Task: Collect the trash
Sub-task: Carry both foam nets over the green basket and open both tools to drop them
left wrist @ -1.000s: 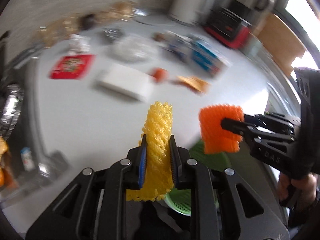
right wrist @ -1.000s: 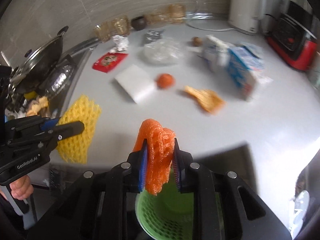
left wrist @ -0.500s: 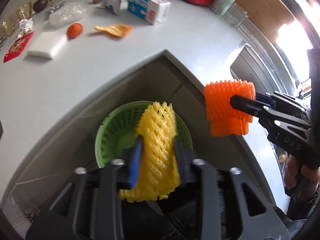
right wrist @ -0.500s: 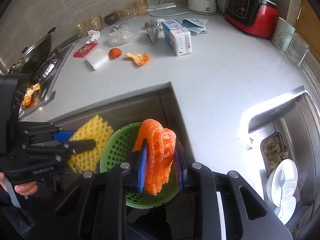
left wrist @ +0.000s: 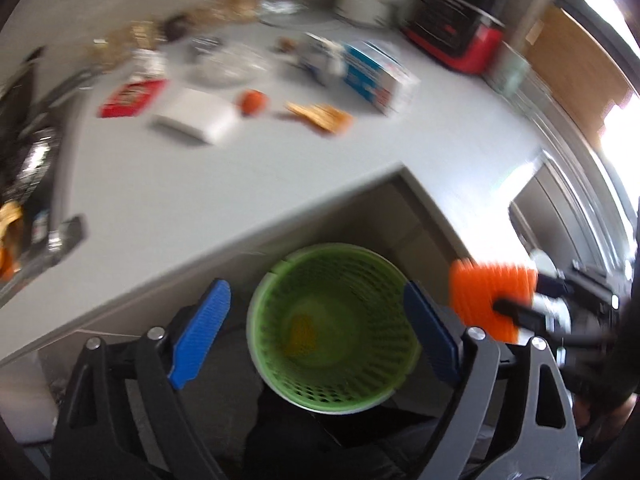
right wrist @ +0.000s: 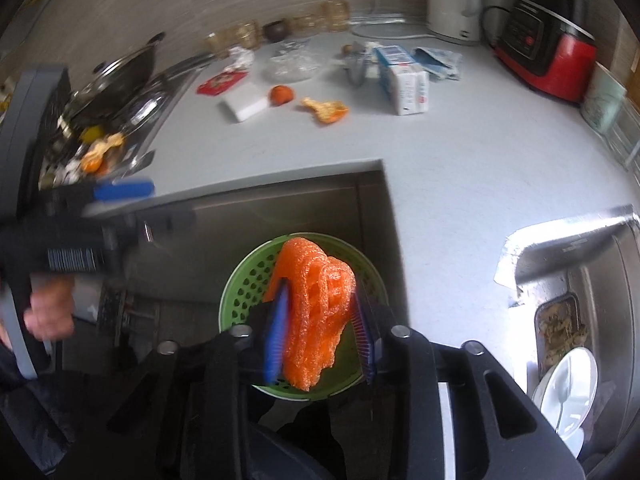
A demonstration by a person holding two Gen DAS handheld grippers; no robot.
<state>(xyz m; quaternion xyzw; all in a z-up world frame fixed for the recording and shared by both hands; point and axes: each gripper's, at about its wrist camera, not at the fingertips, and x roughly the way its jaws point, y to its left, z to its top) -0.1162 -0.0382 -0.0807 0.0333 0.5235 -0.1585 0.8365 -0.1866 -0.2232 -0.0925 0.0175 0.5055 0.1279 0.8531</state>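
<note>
Spanning both views: a pale grey countertop [right wrist: 460, 168], its cut-in corner right above the bin.
Counter, far edge: red appliance [right wrist: 548, 56] towards the right corner, white kettle [right wrist: 452, 0] beside it; sharp in the right wrist view, smeared in the left.
Counter, left edge: a hob with a lidded pan [right wrist: 120, 76] and peel scraps, clear only from the right wrist.
Counter, right edge: a sink holding a white bowl [right wrist: 568, 384], seen only from the right wrist.
Counter, middle: milk carton [right wrist: 404, 80], white sponge block [right wrist: 244, 104], red packet [right wrist: 220, 82], small orange fruit [right wrist: 281, 95], orange peel [right wrist: 326, 110].
Green basket bin [left wrist: 332, 328]: on the floor below the counter corner, under both grippers.
Left gripper [left wrist: 316, 332]: jaws have just been opening and stand wide apart, nothing between them.
Yellow foam net [left wrist: 302, 330]: lies at the bottom of the bin; only the left wrist view shows it.
Right gripper [right wrist: 320, 330]: jaws have just been opening; the blue pads stand slightly off the net.
Orange foam net [right wrist: 316, 308]: hangs between the right pads, above the bin.
Hand [right wrist: 50, 308]: grips the left gripper's handle, visible from the right wrist.
</note>
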